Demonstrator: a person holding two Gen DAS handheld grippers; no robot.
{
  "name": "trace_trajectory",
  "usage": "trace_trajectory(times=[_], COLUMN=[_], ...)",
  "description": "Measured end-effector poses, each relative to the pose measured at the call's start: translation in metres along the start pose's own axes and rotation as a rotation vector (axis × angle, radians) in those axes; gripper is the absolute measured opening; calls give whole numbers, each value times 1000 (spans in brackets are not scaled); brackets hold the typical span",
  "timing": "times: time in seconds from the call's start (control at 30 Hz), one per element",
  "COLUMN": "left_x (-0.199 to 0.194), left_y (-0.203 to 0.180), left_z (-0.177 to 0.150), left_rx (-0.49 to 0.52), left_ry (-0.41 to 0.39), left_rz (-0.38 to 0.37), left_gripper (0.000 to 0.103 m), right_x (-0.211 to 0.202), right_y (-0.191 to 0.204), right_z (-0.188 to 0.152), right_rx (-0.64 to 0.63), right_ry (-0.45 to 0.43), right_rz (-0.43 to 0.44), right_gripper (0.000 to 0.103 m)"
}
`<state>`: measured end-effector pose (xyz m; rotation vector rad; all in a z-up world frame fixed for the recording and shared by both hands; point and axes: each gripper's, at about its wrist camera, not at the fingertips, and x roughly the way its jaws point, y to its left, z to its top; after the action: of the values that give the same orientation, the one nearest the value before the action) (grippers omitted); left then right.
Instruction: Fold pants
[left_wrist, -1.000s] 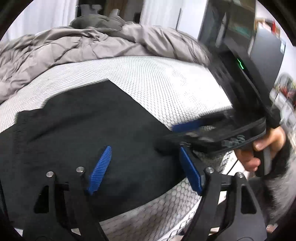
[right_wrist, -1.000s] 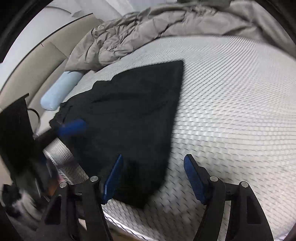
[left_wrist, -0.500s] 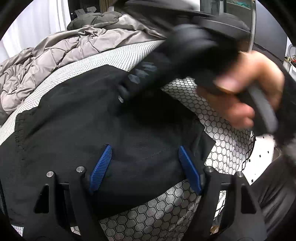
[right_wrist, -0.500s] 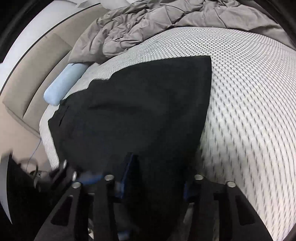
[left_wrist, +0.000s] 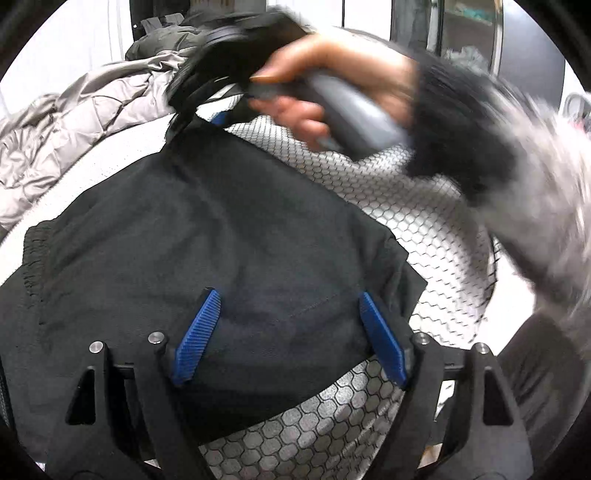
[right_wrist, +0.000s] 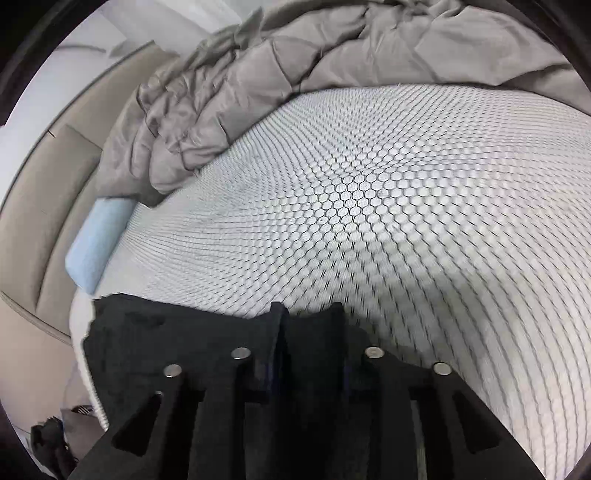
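We find the black pants (left_wrist: 207, 236) lying folded on the bed (left_wrist: 424, 236), whose cover carries a honeycomb print, near its front edge. A grey quilt (right_wrist: 295, 70) is bunched at the far side, and a pale blue bolster (right_wrist: 98, 243) lies at the bed's left edge.

The left tongs (left_wrist: 288, 332) stand released, jaws spread wide above the near hem, not touching the cloth. The right tongs (right_wrist: 308, 350) sit low at the far edge of the garment; in the right wrist view the jaws appear close together with dark cloth between them, but we cannot tell whether they actually clench it. The right hand (left_wrist: 332, 85) is motion-blurred in the left wrist view.

We judge the fabric light, soft and limp, with an elastic waistband (left_wrist: 35, 258) at the left. It will sag and crease if lifted by one point. We recommend taking hold at the corners or along the hem, through all layers together, and keeping both grips level.
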<state>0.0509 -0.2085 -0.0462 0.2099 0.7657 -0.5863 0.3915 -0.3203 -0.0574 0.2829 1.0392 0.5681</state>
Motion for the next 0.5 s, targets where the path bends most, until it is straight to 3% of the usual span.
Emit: trace_trajectory(times=[0.03, 0.17, 0.3, 0.33, 0.37, 0.4, 0.5], left_x=[-4, -38, -76, -86, -90, -96, -120], left_y=[3, 32, 74, 92, 110, 125, 175], left_z=[0, 4, 2, -1, 0, -2, -19], left_rx=[-20, -145, -192, -220, -249, -284, -414], left_ry=[2, -39, -120, -139, -147, -153, -177], left_rz=[-25, -113, -5, 45, 78, 106, 193], left_gripper=[78, 79, 80, 81, 81, 80, 80], right_x=[-17, -56, -63, -62, -64, -61, -65], right_y=[-4, -26, -24, -17, -13, -9, -8], right_z=[-13, -79, -142, -148, -153, -151, -132], right_rx=[22, 132, 219, 203, 184, 171, 184], right_ry=[-31, -49, -64, -75, -78, -86, -184], right_rz=[16, 60, 151, 154, 161, 167, 192], right_gripper=[49, 51, 50, 47, 25, 18, 14])
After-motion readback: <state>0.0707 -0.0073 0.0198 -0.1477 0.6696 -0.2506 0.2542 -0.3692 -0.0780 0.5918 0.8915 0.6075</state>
